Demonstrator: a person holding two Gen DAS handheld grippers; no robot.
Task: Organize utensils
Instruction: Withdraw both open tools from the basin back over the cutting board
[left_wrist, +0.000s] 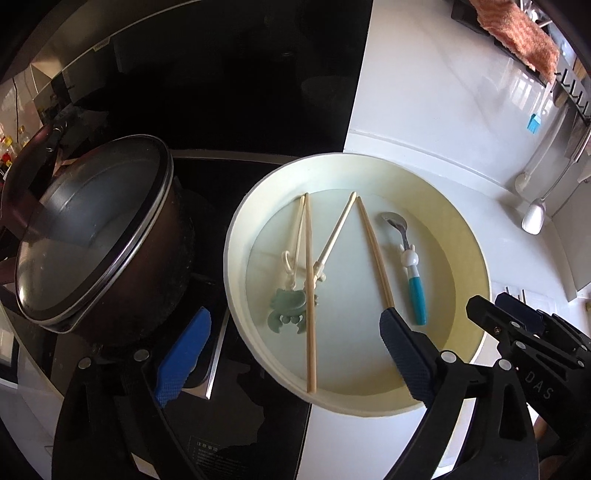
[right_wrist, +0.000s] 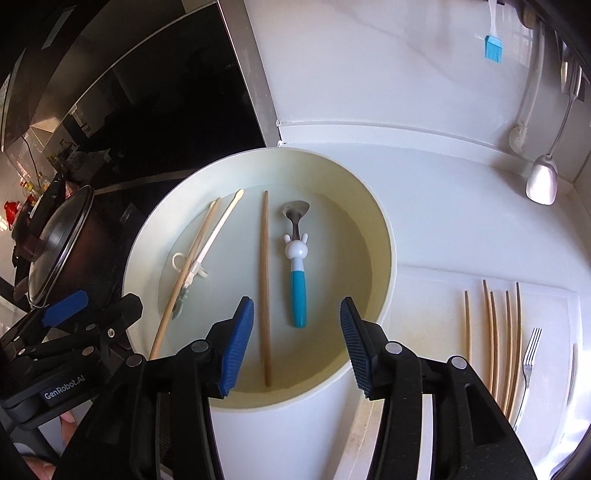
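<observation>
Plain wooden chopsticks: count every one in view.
7. Two lie in the basin: one beside the spoon, one across the training chopsticks. Five lie on the white board beside the fork. Ends partly hidden.

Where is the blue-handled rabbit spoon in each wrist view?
Left wrist: rabbit spoon lies right of centre in the round basin, beside a wooden chopstick.
Right wrist: rabbit spoon lies mid-frame, ahead of the open right tongs.
Shared landmark: that chopstick, immediately left of the spoon.

chopsticks (right_wrist: 265, 288), spoon (right_wrist: 297, 266) (blue-handled), in basin (right_wrist: 384, 236)
</observation>
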